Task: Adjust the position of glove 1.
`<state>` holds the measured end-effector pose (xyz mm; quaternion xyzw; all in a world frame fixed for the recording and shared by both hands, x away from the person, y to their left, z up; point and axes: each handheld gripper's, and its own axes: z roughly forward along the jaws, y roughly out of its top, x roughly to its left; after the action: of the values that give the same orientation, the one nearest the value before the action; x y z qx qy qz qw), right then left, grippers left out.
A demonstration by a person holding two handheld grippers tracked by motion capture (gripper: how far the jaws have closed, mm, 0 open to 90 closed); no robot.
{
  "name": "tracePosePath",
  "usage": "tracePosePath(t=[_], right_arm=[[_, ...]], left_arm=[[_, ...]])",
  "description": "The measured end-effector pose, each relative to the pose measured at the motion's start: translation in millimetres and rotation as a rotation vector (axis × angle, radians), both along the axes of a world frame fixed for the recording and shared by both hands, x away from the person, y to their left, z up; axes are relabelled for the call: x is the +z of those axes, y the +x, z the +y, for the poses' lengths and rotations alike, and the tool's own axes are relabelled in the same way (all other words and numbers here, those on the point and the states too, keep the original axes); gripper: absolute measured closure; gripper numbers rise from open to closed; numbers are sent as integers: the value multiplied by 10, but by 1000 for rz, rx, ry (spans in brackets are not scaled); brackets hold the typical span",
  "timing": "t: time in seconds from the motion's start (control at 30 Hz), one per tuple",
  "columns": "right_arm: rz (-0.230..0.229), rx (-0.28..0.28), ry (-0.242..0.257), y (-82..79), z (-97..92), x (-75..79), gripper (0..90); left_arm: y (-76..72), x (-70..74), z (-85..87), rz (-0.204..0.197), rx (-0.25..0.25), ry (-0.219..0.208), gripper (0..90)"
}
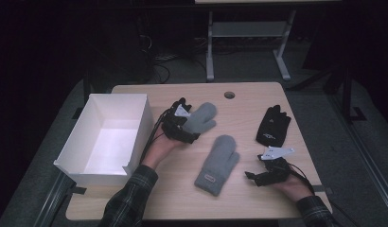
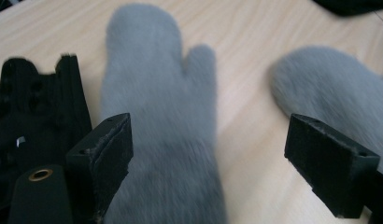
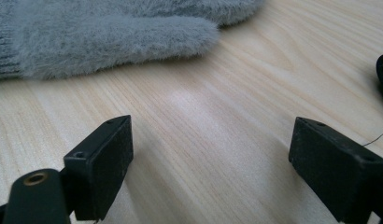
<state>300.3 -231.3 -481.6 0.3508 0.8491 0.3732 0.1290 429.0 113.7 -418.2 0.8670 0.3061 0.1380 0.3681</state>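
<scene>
A pale wood-grain worktop (image 1: pixel 249 194) carries two fluffy grey knitted mittens, two black gloves and an open white rectangular box (image 1: pixel 107 137) that stands at its left side. The left tool (image 1: pixel 182 124) is held just over the cuff end of the far grey mitten (image 1: pixel 201 118), which lies flat near the middle of the worktop with its thumb pointing right. In the left gripper view this mitten (image 2: pixel 157 116) runs up between the two black jaws, which stand wide apart and hold nothing; its cuff lies low between them, and whether the left jaw touches the fleece cannot be told. A black glove with perforated fingers (image 2: pixel 35 112) lies just beside the mitten, at its left in that view. The near grey mitten (image 1: pixel 218 163), with a small label on its ribbed cuff, lies flat at the worktop's centre, between the two tools. The right tool (image 1: pixel 258 176) rests low at the right front of the worktop, near this mitten but apart from it; in the right gripper view its jaws are spread over bare wood, with the mitten (image 3: pixel 110 37) beyond them. A second black glove with a white logo (image 1: pixel 273 125) lies flat toward the right rear, well apart from the left tool.
</scene>
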Motion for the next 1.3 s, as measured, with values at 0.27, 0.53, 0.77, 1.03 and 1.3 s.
tracePosePath(t=[0.27, 0.53, 0.77, 1.03, 1.3], right_arm=[[1, -1, 0, 0, 0, 0, 137], [0, -1, 0, 0, 0, 0, 137], [0, -1, 0, 0, 0, 0, 137], [0, -1, 0, 0, 0, 0, 137], [0, -1, 1, 0, 0, 0, 137]], left_arm=[[392, -49, -63, -8, -7, 33, 182], [601, -219, -136, 36, 10, 42, 265], [642, -279, -174, 54, 7, 65, 391], [637, -326, -213, 86, 8, 86, 727], [615, -205, -168, 102, 13, 63, 820]])
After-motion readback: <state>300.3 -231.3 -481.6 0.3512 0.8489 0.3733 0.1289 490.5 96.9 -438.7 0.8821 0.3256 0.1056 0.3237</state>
